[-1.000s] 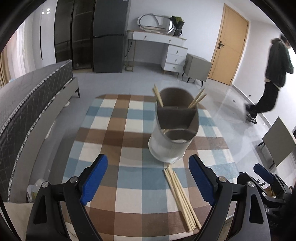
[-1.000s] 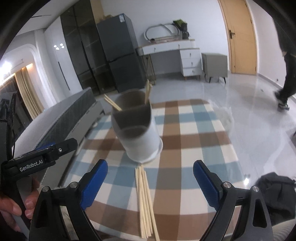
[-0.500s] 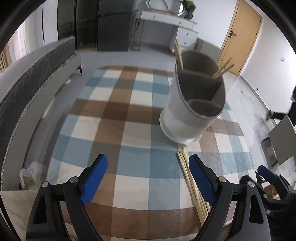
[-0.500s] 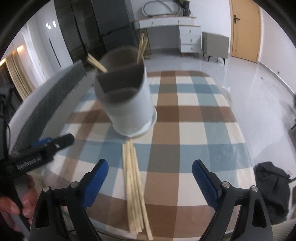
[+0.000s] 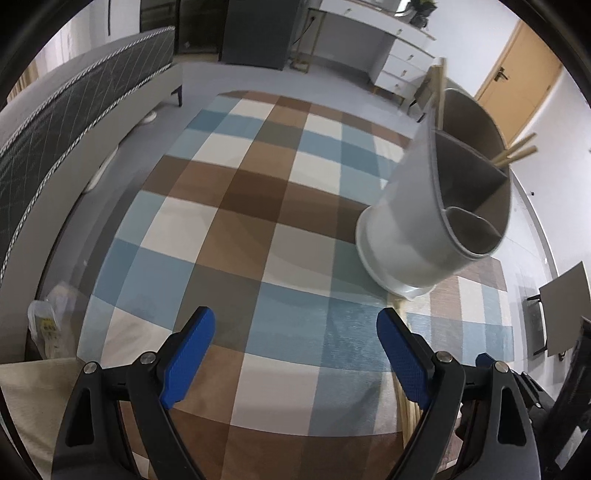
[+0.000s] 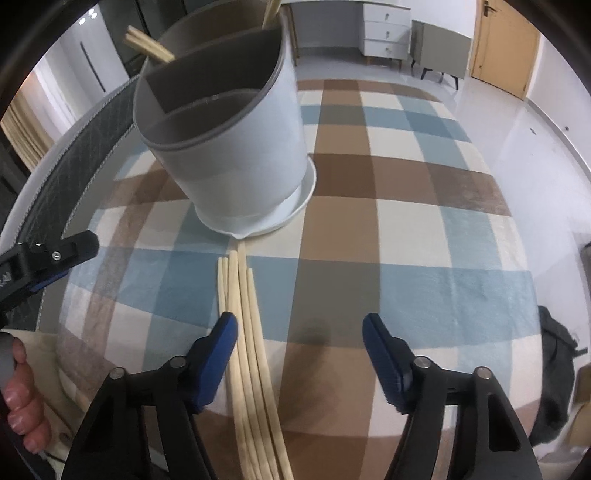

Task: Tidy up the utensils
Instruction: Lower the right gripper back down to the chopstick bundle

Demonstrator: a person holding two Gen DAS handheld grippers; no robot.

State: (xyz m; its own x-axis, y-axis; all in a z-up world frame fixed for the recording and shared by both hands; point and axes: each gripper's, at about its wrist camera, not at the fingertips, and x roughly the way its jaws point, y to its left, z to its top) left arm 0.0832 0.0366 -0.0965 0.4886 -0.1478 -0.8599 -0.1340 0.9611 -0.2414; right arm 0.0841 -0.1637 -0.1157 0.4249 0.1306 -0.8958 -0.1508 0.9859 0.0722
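Note:
A white utensil holder point(image 6: 236, 147) with grey inner compartments stands on the checked tablecloth point(image 6: 406, 221); a few chopsticks point(image 6: 147, 44) stick out of its far compartments. A bundle of loose wooden chopsticks point(image 6: 247, 332) lies on the cloth in front of it. My right gripper point(image 6: 299, 321) hovers low over the bundle's near part, its jaws closing; the sticks lie just inside its left finger, untouched by the pads. My left gripper point(image 5: 293, 317) is open over bare cloth, left of the holder point(image 5: 424, 221). The loose chopsticks point(image 5: 402, 406) show behind its right finger.
A grey quilted bed point(image 5: 74, 110) runs along the left of the table. A plastic bag point(image 5: 48, 325) and a black bag point(image 6: 554, 350) lie on the floor. A white drawer unit point(image 6: 384, 33) and a wooden door point(image 6: 502, 48) stand at the back.
Both grippers have sunk toward the table and tilted down. The right jaws have narrowed over the bundle. The holder has slid to the right in the left view.

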